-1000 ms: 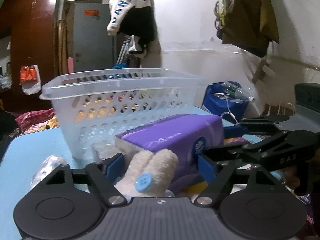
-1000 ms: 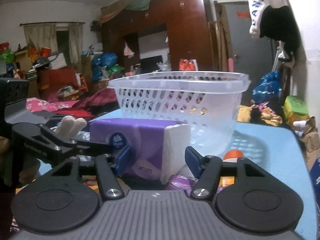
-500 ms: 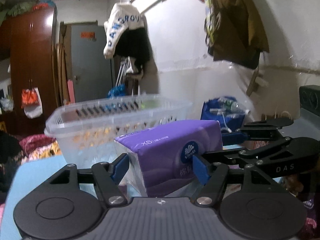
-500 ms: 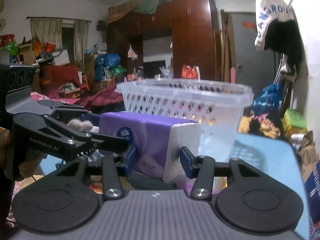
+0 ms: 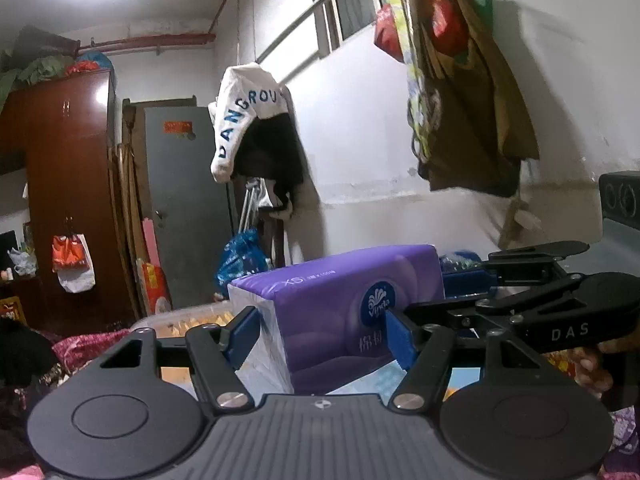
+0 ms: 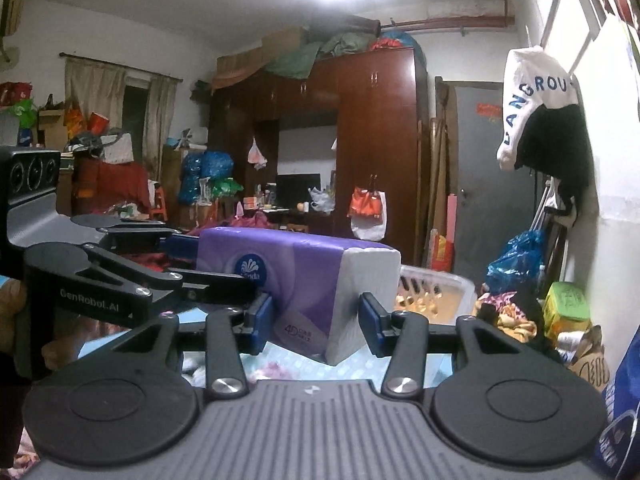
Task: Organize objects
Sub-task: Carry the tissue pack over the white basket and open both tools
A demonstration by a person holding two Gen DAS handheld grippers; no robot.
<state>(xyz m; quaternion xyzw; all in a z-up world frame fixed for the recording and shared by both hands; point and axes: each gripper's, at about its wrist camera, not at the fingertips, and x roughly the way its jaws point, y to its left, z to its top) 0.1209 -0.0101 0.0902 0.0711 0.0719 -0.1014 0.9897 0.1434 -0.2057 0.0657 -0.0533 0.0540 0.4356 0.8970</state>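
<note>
Clutter fills the room behind: a wooden wardrobe (image 6: 376,152) at 12 o'clock and a white basket (image 6: 436,292) low at 3 o'clock, partly hidden by the purple tissue pack (image 6: 304,280). Its long axis runs between the grippers, white end toward 3 o'clock. Left gripper (image 5: 322,332) and right gripper (image 6: 314,320) each pinch it, aloft.

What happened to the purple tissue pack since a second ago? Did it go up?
Yes. The purple tissue pack went up: the white basket used to stand tall behind it and now shows only low behind it. The fluffy toy with the blue button is out of sight. What stayed: the left gripper and the right gripper both keep squeezing the pack, one at each end.
</note>
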